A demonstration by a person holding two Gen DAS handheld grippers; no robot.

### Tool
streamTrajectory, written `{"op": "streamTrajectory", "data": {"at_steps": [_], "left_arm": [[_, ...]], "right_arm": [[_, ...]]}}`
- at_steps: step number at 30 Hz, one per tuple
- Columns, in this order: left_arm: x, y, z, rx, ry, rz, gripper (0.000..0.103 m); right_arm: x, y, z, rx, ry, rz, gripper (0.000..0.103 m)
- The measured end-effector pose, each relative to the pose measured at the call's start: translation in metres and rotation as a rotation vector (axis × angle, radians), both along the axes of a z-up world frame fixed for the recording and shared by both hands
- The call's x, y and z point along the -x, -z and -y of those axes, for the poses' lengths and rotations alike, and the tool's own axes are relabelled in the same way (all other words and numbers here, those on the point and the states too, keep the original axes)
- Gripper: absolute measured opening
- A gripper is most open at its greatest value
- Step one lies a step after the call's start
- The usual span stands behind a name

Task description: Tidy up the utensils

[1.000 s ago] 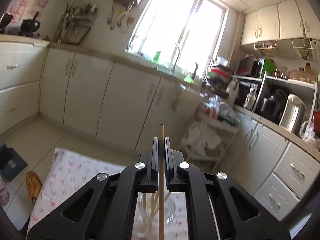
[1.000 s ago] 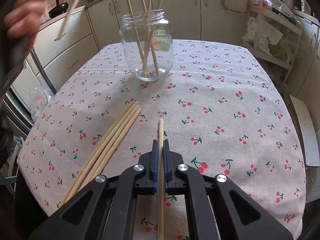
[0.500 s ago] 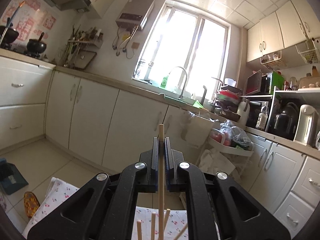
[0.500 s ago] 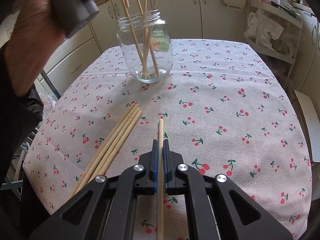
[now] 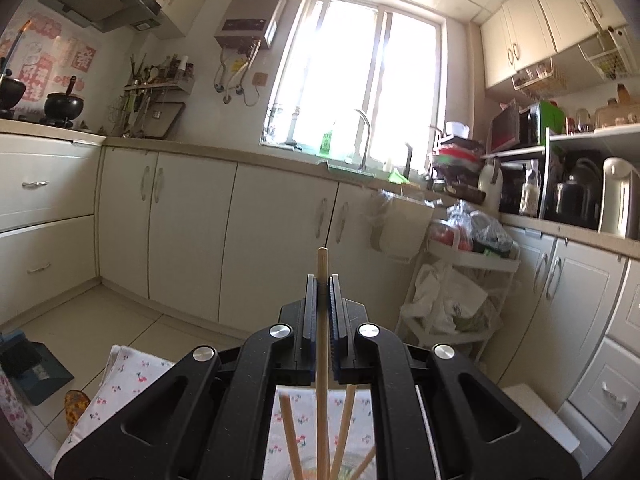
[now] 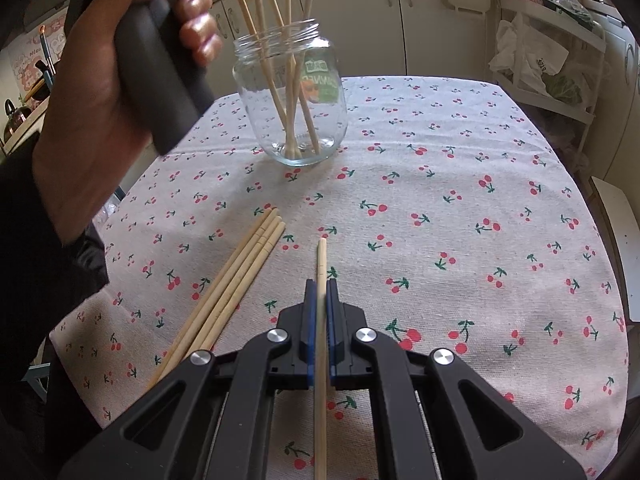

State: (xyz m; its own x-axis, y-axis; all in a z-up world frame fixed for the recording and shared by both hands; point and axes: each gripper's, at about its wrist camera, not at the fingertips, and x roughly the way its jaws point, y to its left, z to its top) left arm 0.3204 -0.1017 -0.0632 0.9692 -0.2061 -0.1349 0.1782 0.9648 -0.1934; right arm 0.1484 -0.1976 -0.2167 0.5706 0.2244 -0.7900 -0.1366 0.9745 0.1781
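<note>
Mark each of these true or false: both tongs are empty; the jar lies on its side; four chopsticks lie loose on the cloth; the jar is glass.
Both tongs are empty: false. The right tongs and left tongs each clamp a chopstick.
The jar lies on its side: false. The jar stands upright.
Four chopsticks lie loose on the cloth: true, a bundle on the tablecloth.
The jar is glass: true.
</note>
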Motion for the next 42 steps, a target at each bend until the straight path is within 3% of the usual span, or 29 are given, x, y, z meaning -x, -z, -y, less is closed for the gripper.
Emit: {"op": "streamTrajectory", "data": {"at_steps": [5, 8, 13, 16, 21, 25, 29, 31, 34, 42], "left_arm": [[0.008, 0.010, -0.002, -0.025, 0.020, -0.042, 0.006], [0.016, 0.010, -0.006, -0.037, 0.031, -0.056, 0.012], [0.042, 0.004, -0.032, 0.000, -0.003, -0.053, 0.045], [0.062, 0.008, -0.055, 0.023, -0.027, -0.080, 0.053], [0.088, 0.037, -0.090, 0.025, -0.067, -0.200, 0.076], [0.098, 0.070, -0.111, 0.030, -0.072, -0.333, 0.081], [0.103, 0.095, -0.122, 0.036, -0.067, -0.415, 0.083], [0.103, 0.103, -0.125, 0.044, -0.071, -0.434, 0.085], [0.100, 0.117, -0.131, 0.070, -0.073, -0.476, 0.086], [0.096, 0.131, -0.144, 0.169, -0.097, -0.519, 0.089]], "right_arm": [[0.000, 0.000, -0.001, 0.006, 0.000, 0.000, 0.006], [0.000, 0.000, -0.001, 0.004, 0.000, 0.000, 0.006], [0.000, 0.000, 0.002, -0.009, 0.001, -0.006, 0.006], [0.000, -0.001, 0.003, -0.008, 0.003, -0.017, 0.006], [-0.003, -0.005, 0.003, 0.014, 0.005, -0.030, 0.020], [-0.007, -0.008, -0.002, 0.059, -0.023, -0.038, 0.020], [-0.011, -0.005, -0.013, 0.140, -0.069, -0.062, 0.020], [-0.009, -0.005, -0.022, 0.211, -0.102, -0.053, 0.017], [-0.008, -0.005, -0.030, 0.242, -0.134, -0.053, 0.007], [-0.009, -0.005, -0.030, 0.240, -0.127, -0.052, 0.006]]}}
